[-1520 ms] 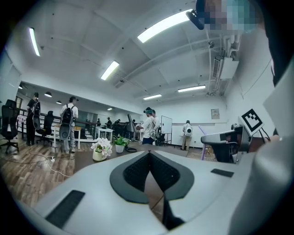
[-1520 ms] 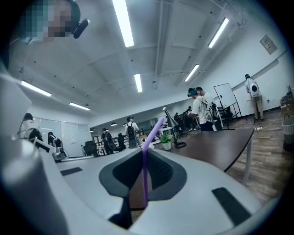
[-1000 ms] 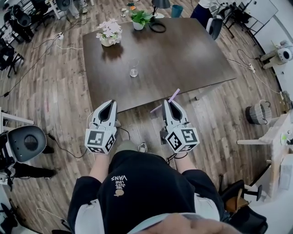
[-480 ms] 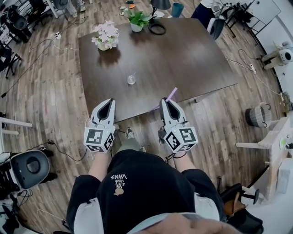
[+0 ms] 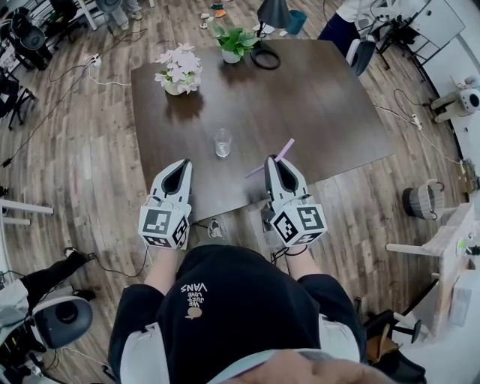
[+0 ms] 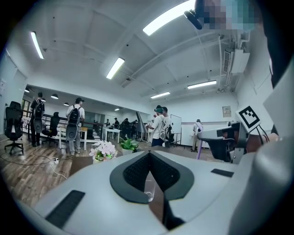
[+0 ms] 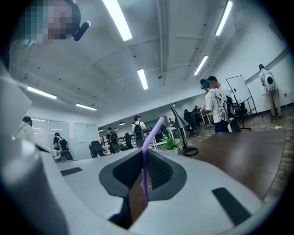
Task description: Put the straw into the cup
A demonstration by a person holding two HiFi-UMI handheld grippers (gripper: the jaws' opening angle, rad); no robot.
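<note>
A clear glass cup (image 5: pixel 223 142) stands on the dark wooden table (image 5: pixel 322 105), a little ahead of both grippers and between them. My right gripper (image 5: pixel 274 160) is shut on a purple straw (image 5: pixel 283 151), which crosses its tips at a slant over the table's near edge. In the right gripper view the straw (image 7: pixel 147 151) rises upright between the jaws. My left gripper (image 5: pixel 183 163) hovers over the near edge left of the cup, its jaws together with nothing in them. The cup (image 6: pixel 148 186) shows through the gap behind the left jaws' tips.
A pot of pale flowers (image 5: pixel 180 69) stands at the table's far left. A green plant (image 5: pixel 238 41) and a desk lamp (image 5: pixel 273 13) with a ring base stand at the far edge. Chairs, cables and people surround the table on the wooden floor.
The person has stepped up to the table. Both grippers, earlier over the floor short of the edge, now reach over the tabletop, and the cup lies closer to them. The straw stays gripped.
</note>
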